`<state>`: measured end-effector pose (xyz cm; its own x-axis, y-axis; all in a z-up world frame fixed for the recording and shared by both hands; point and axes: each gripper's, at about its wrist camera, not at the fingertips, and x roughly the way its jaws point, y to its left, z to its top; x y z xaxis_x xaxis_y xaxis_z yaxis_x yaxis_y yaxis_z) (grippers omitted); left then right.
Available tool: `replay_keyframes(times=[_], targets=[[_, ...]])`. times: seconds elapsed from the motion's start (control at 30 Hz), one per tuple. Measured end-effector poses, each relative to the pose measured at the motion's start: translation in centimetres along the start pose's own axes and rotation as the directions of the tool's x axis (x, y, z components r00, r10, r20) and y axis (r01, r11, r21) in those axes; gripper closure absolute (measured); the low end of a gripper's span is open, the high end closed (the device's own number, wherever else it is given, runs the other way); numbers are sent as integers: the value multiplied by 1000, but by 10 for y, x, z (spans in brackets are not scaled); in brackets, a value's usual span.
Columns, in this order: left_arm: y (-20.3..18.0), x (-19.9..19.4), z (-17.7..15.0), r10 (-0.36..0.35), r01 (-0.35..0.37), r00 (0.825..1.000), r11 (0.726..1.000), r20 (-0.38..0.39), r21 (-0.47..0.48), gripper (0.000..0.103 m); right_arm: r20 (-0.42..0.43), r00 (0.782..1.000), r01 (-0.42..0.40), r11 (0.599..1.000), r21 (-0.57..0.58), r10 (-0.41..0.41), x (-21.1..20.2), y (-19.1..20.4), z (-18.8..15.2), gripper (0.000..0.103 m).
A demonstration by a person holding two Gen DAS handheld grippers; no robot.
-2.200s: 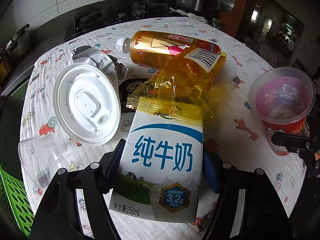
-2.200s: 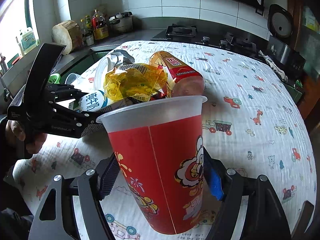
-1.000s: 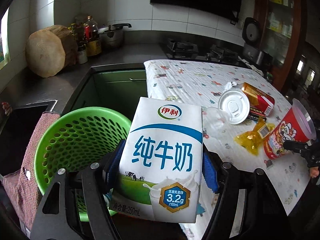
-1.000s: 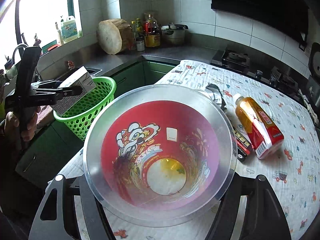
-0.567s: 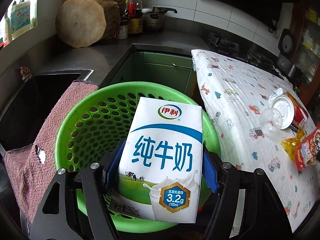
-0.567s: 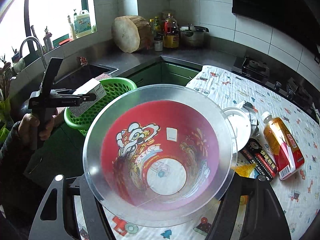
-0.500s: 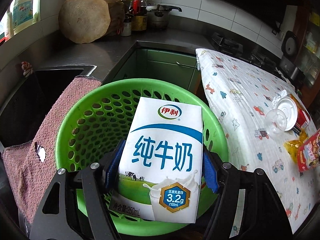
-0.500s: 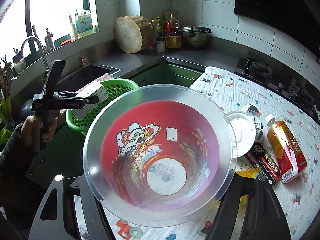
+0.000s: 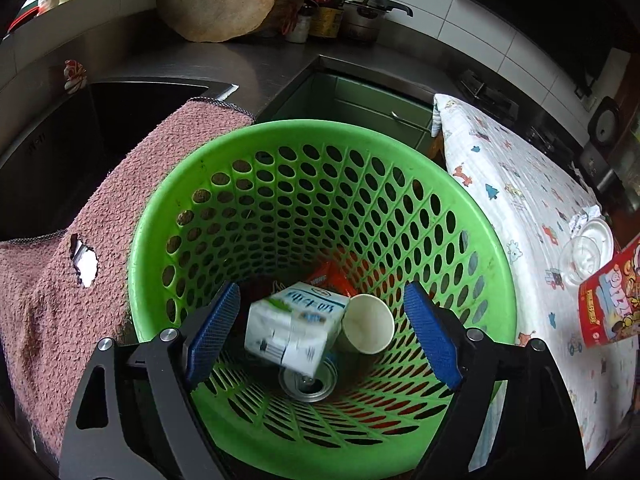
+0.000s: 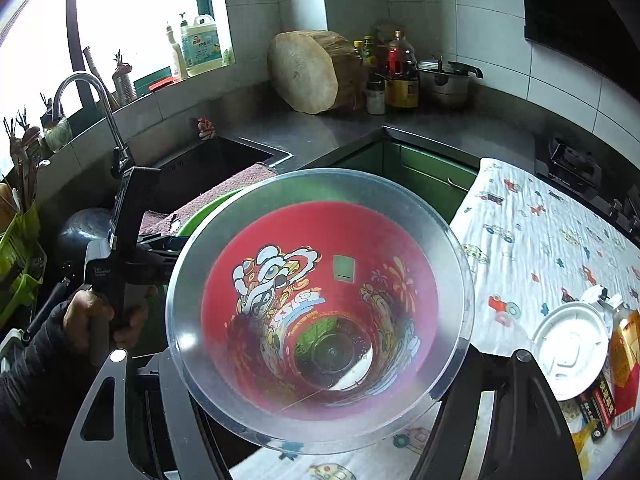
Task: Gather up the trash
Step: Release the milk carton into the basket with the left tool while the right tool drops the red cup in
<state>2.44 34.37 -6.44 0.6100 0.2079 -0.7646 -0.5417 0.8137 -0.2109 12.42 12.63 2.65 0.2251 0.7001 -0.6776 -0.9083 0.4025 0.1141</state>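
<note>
While the left tongs [image 9: 320, 338] were being opened over the basket [image 9: 160, 216], nothing was gripped between the blue pads [image 9: 212, 334]; the carton [image 9: 294, 330] was seen loose, blurred, below and between them, low in the basket on or just above a can [image 9: 308, 380] and beside a white cup [image 9: 366, 328]. A red wrapper [image 9: 330, 278] was noted beyond the carton. The right tongs [image 10: 320, 384] were clenched on the red cup [image 10: 320, 308], its mouth turned toward the camera; the basket rim [image 10: 200, 220] was glimpsed just behind the cup's left edge, with the left hand [image 10: 102, 320] further left.

Risks judged from this:
- The two tongs were crowded at one basket; a collision could be caused if the cup were brought in before the left tongs were cleared.
- The cup was held wide and tilted; dregs, if any remained, could be spilled on the cloth [image 10: 532, 236] or floor.
- If released short of the rim, the cup could be bounced off it and dropped beside the cabinet.
- A lid [image 10: 568, 350] and bottle [image 10: 626, 364], right of the right tongs, were left to collect.
</note>
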Motion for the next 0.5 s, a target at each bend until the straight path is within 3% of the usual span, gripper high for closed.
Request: replay_keyframes(times=[0.27, 0.5], targets=[[16, -22, -7, -12, 15, 999, 998, 45, -54, 16, -9, 999, -47, 999, 17, 48, 48, 27, 29, 33], [20, -38, -15, -20, 27, 997, 995, 75, -91, 15, -61, 995, -74, 996, 56, 78, 93, 45, 34, 33]])
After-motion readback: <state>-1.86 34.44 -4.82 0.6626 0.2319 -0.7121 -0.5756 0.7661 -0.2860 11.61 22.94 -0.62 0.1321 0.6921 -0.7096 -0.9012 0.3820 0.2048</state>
